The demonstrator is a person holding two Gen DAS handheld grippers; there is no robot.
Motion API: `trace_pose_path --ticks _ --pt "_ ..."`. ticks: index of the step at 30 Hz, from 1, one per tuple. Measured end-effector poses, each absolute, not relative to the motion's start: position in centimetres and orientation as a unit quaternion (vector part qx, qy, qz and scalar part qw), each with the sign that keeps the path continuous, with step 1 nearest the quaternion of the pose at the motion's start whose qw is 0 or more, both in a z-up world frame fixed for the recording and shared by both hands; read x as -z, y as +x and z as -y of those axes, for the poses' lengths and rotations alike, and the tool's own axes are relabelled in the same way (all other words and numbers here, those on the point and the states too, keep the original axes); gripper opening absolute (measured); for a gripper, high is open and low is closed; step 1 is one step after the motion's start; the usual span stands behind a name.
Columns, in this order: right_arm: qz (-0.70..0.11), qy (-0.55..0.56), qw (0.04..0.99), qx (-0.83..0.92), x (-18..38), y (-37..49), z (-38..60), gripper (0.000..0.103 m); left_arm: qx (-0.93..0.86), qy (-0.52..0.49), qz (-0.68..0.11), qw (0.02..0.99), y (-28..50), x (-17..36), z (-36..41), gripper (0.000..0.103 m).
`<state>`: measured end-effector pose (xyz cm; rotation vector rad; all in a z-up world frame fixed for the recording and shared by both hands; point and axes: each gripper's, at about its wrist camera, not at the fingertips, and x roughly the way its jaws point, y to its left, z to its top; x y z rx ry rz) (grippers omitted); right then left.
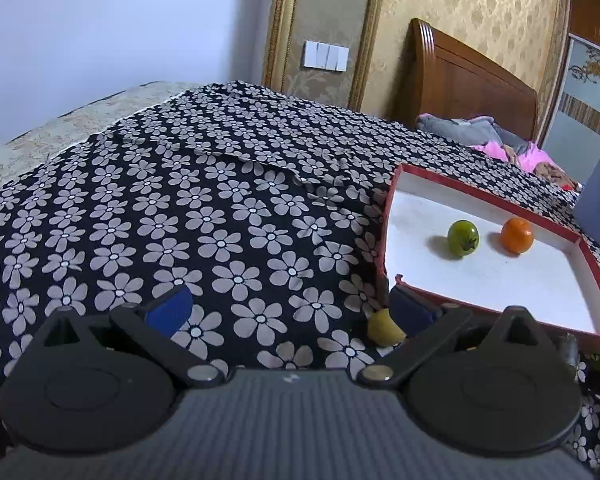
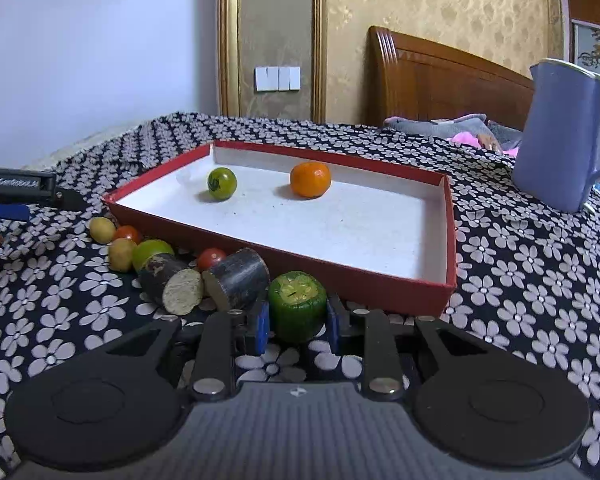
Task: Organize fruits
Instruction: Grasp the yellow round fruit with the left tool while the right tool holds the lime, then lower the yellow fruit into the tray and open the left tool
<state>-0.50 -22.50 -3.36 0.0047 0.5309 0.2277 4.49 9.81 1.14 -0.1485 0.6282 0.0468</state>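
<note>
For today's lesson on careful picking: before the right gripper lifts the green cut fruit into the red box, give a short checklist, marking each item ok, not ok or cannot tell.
1. Green cut fruit sits between the right gripper pads: ok.
2. Pads firmly gripping it: cannot tell.
3. Bare floor in the red box beside the green tomato and orange: ok.
4. Dark cane pieces close on the left, may get nudged: not ok.
5. Left gripper open, away from the lift path: ok.

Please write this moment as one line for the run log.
right gripper: around green fruit piece, contact unclear | left gripper: open, empty | red tray: green tomato, orange
</note>
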Motion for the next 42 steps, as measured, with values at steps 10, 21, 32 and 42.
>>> trace_pose_path --ticks 10,21,32,42 --pt "-0.252 0.018 0.960 -0.119 3.2 -1.1 22.8 0.027 0.064 0.171 -0.264 0.947 3.2 -0.5 -5.3 0.103" --pt "-0.256 0.024 0.958 -0.124 3.3 -0.9 22.8 0.028 0.148 0.183 -0.299 0.925 5.5 0.9 -5.2 0.084" --pt "-0.256 0.025 0.959 -0.122 3.3 -1.0 22.9 0.028 0.192 0.143 -0.322 0.916 6.3 1.3 -4.7 0.024" --pt "-0.247 0.026 0.961 -0.119 3.1 -1.3 22.9 0.028 0.173 0.128 -0.310 0.926 4.2 0.0 -5.3 0.024"
